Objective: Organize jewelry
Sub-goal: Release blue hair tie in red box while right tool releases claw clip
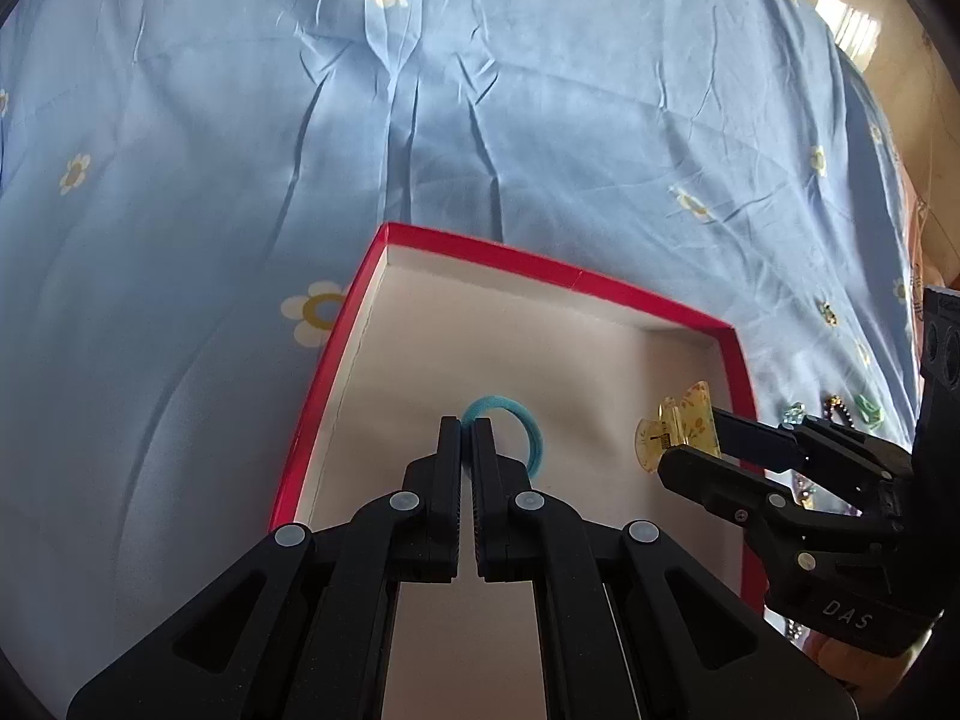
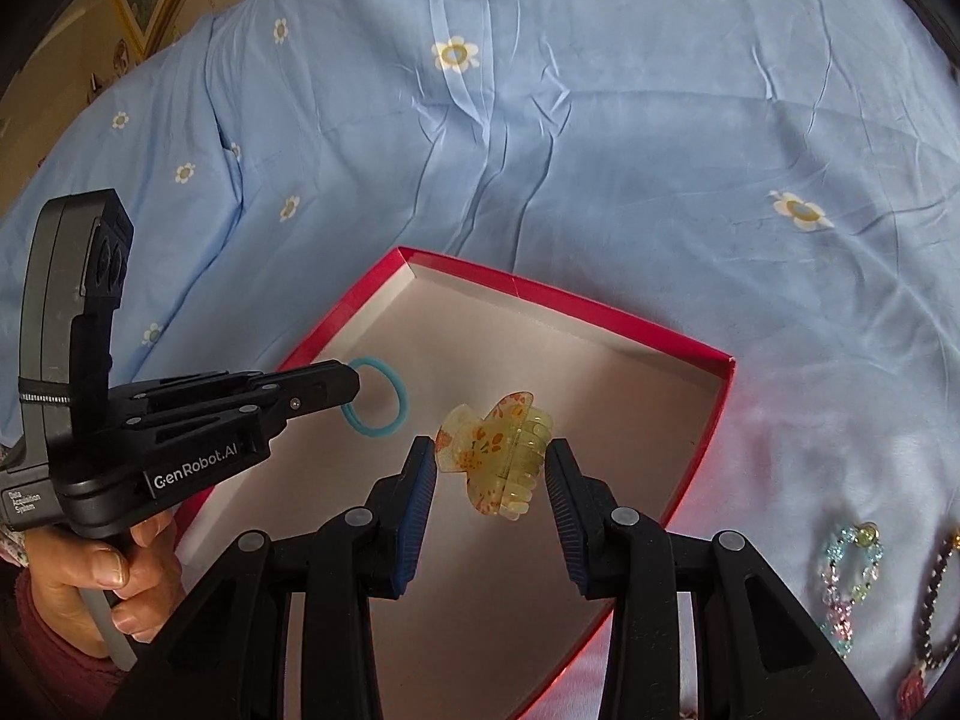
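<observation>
The left gripper (image 1: 467,427) has its jaws pinched tight on a blue hair tie (image 1: 516,429), holding it over the left part of the red box (image 1: 336,354). Beside it, the right gripper (image 2: 489,462) has its jaws spread around a yellow hair clip (image 2: 498,456) over the box floor; I cannot tell whether the pads (image 2: 420,480) press it. On the blue flowered sheet (image 2: 600,150) to the right of the box lie a beaded bracelet (image 2: 849,576) and a dark bead chain (image 2: 936,600).
</observation>
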A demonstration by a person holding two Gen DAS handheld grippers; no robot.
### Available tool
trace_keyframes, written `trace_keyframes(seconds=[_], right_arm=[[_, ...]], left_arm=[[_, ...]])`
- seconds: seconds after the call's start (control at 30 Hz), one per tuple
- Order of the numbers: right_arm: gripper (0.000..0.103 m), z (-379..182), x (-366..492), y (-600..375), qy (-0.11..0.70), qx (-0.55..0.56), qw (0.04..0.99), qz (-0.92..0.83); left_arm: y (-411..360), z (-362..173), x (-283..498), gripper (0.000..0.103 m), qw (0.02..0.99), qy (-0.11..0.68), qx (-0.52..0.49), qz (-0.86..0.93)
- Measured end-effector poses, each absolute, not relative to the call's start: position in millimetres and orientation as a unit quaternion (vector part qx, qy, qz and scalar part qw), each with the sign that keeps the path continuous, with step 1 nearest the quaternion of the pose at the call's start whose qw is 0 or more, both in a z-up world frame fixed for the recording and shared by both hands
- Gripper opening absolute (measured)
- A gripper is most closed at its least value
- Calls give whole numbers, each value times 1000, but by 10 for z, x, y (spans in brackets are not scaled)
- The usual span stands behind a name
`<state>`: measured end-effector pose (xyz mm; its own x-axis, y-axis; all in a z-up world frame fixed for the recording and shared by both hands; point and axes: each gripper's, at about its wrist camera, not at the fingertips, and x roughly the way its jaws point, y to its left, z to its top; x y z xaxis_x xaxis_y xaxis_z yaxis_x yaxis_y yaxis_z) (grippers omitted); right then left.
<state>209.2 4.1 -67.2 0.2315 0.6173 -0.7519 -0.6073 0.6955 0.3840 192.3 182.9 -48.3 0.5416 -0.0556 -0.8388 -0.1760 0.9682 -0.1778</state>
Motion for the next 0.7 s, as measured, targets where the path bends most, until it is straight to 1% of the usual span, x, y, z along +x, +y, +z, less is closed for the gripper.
trace_keyframes(seconds=[0.3,0.37,0.4,0.47,0.5,0.53,0.7], right_arm=[[38,-758,2128,99,495,-11,777,389],[39,-768,2121,96,494,-12,779,387],[40,-782,2134,108,496,-12,778,385],[41,-794,2136,104,497,-8,777,386],[41,-799,2142,106,499,-5,776,386],[41,-797,2144,100,499,-1,776,386],[47,-694,2110,13,488,13,783,385]], left_arm=[[1872,-651,1949,3,859,493,-132,42],[1868,-647,1946,6,859,493,-129,46],[1870,-644,1943,9,859,493,-130,48],[1875,-629,1924,19,860,491,-129,54],[1881,-622,1913,28,860,490,-130,57],[1888,-613,1895,31,860,489,-131,59],[1919,-510,1778,31,864,479,-142,62]])
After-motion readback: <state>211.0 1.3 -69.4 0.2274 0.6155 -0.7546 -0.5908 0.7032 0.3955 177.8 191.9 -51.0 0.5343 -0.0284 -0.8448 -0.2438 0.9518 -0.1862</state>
